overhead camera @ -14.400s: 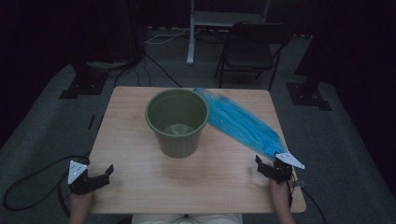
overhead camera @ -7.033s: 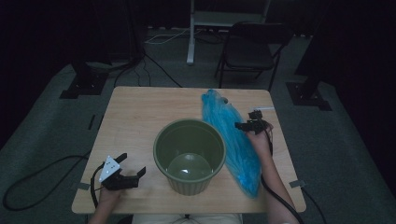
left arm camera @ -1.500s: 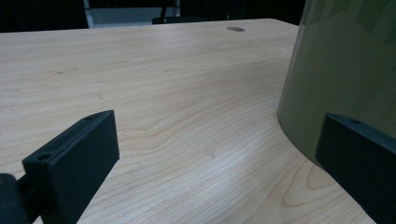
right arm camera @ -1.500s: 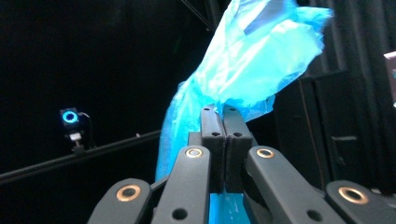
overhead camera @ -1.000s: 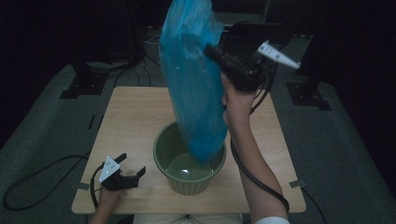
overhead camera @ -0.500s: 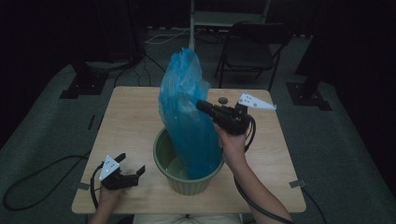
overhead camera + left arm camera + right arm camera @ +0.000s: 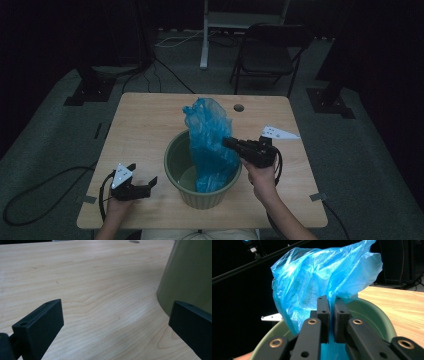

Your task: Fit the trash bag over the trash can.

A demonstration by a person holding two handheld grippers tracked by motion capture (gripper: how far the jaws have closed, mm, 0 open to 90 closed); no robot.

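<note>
High view: a light wooden tabletop (image 7: 150, 120) carries a round olive-green plastic bucket (image 7: 175, 167), which stands near the front edge, slightly right of centre. A translucent blue plastic bag (image 7: 210, 142) hangs with its lower part inside the bucket, against the right half of the interior; its crumpled upper part rises above the rim.

The right tongs (image 7: 227, 142) reach in from the right, roughly level, just above the bucket's right rim, and pinch the bag at its right side. In the right gripper view the two black jaws stand almost together with a thin fold of blue film (image 7: 322, 275) pressed between them; the jaws have just been opening slightly, yet the film remains caught between the pads. Behind the jaws the bucket's green rim (image 7: 372, 307) curves across the view.

The left tongs (image 7: 145, 182) rest low over the tabletop at the front left, just beside the bucket and apart from the bag. In the left gripper view its jaws stand wide apart with nothing between them but bare wood (image 7: 100, 297); the bucket's outer wall (image 7: 190, 272) rises close by the right jaw.

A small round hole (image 7: 239, 107) marks the tabletop behind the bag.
</note>
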